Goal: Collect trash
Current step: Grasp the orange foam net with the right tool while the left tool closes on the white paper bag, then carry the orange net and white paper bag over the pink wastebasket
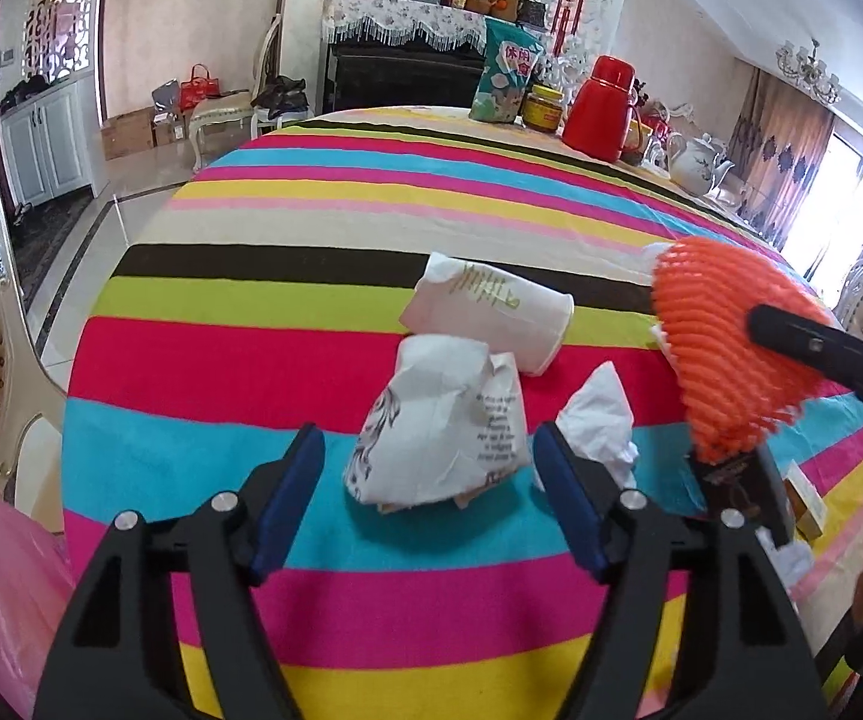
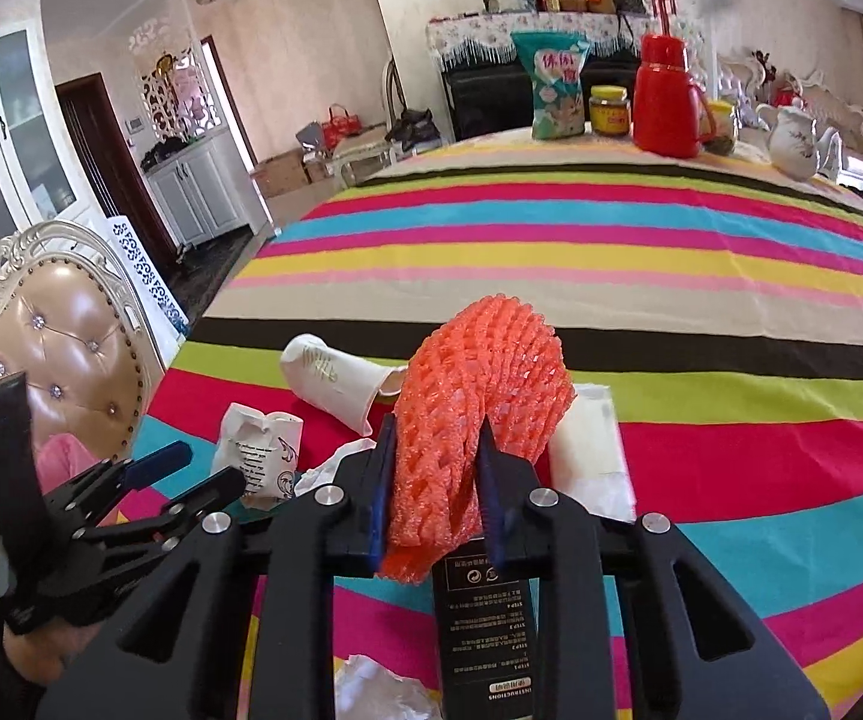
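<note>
Right wrist view: right claw (image 2: 438, 468) clamps orange foam net (image 2: 485, 372); left claw (image 1: 428, 456) gapes around crumpled paper (image 1: 437, 432) on table (image 1: 311, 222).

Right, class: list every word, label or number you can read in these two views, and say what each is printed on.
"休闲食": teal snack bag.
"INSTRUCTIONS", "STEP 1" to "STEP 4", seen upside down: black box.
Too small or blurred to read: print on the crumpled paper cup, gold marks on the white cup, the jar label.
</note>
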A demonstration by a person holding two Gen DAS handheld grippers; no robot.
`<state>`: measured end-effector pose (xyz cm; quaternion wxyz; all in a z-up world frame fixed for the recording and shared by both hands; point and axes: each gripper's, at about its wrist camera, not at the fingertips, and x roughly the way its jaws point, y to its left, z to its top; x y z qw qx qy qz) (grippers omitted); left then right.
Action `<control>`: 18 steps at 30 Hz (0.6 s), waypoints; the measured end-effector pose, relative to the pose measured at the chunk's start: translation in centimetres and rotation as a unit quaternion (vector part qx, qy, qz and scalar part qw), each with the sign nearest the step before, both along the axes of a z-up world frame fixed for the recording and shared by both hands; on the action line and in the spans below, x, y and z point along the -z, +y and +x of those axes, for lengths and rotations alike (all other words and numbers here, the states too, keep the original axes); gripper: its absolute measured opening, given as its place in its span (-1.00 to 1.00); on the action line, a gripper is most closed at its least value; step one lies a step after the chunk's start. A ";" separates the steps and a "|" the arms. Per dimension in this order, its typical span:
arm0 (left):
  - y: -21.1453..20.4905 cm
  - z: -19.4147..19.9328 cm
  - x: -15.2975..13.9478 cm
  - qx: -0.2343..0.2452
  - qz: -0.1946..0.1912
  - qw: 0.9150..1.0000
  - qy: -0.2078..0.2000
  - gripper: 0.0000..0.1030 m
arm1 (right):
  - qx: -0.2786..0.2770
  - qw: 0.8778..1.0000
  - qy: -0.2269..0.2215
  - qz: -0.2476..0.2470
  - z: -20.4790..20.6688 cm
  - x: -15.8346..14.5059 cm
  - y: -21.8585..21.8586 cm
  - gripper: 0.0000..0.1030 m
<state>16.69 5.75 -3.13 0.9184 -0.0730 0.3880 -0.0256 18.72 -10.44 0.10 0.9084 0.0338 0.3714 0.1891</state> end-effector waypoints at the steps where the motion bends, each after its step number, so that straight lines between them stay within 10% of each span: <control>1: -0.2 0.4 0.1 0.002 0.000 1.000 0.003 0.37 | 0.001 1.000 -0.003 0.001 -0.3 -0.2 -0.2 -0.52; 18: -1.4 1.9 1.5 0.006 0.030 0.999 0.044 0.38 | 0.024 0.999 -0.044 -0.002 -4.8 -2.2 -5.3 -0.52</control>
